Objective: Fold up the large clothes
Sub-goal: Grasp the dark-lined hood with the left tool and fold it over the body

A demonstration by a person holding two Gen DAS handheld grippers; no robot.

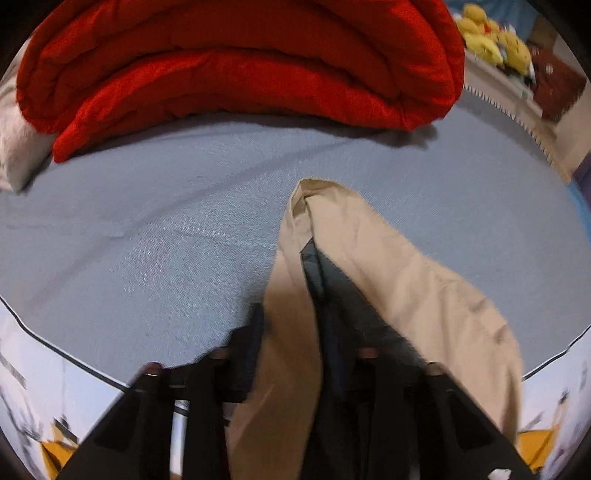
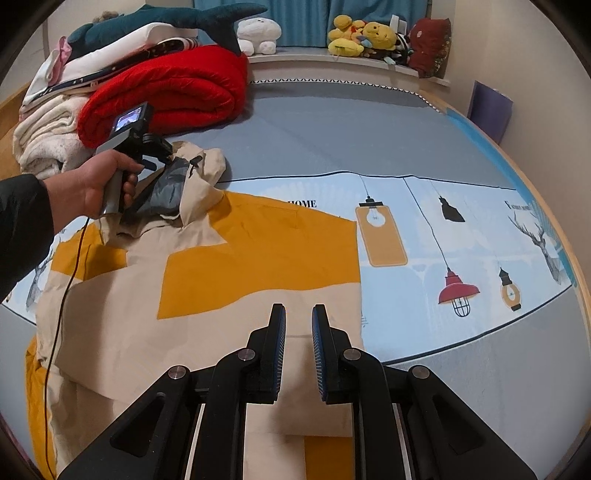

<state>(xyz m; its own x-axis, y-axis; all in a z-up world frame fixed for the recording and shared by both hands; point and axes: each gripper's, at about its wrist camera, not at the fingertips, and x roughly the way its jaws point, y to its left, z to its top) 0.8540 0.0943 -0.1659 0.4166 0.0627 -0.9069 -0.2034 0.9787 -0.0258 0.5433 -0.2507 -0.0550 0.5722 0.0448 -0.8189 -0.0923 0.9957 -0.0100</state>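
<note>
Matt cloth jacket; black plastic claw.

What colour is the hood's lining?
Grey, inside the beige hood that the left gripper grips; clearest in the right wrist view.

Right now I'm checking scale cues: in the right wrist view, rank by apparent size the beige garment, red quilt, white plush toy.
1. beige garment, though nearest the camera
2. red quilt
3. white plush toy, farthest away

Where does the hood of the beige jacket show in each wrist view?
Left wrist: hood centre-right, draped over the left gripper, which is shut on it.
Right wrist: hood upper left, at the left gripper.
Shared landmark: red quilt behind it.
</note>
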